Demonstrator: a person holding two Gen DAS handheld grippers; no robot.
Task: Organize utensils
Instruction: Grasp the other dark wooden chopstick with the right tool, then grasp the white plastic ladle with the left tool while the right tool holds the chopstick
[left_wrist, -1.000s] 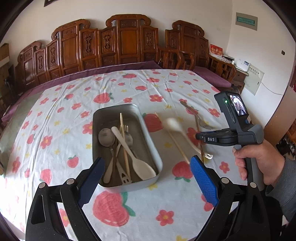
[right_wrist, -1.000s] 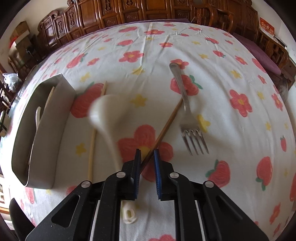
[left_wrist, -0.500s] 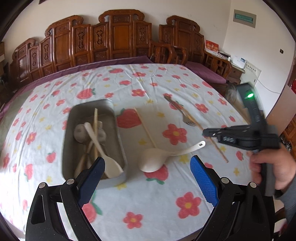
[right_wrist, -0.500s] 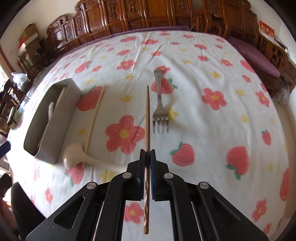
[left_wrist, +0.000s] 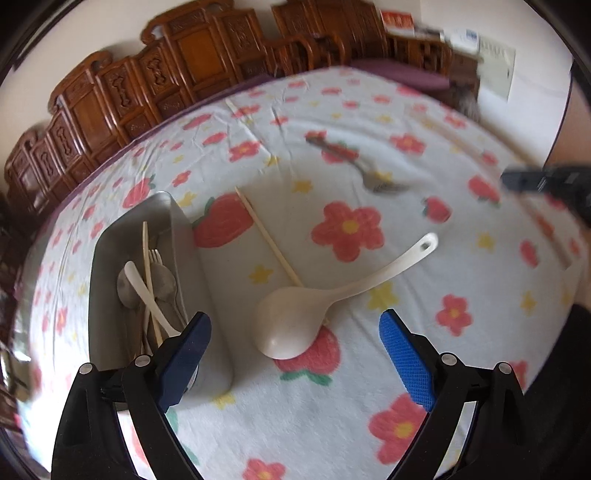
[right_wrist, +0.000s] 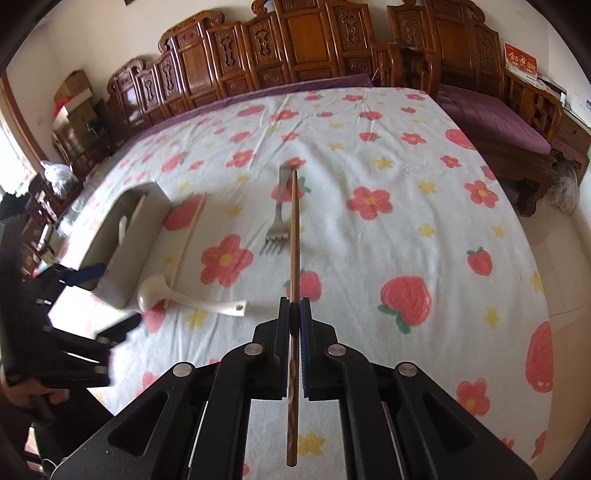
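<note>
Nearby, fork (right_wrist: 277, 218) beside pale chopstick (right_wrist: 187, 240)

A white tablecloth (right_wrist: 369, 155) printed with red flowers and strawberries covers the table. Carved dark wooden chairs (right_wrist: 306, 48) line the far wall, and a purple seat cushion (right_wrist: 491, 118) lies at the right.

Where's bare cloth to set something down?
Free: the cloth right of the fork, out to the edge, and the far end past the metal tray. Crowded: between tray and fork, with the white ladle and pale chopstick.
</note>
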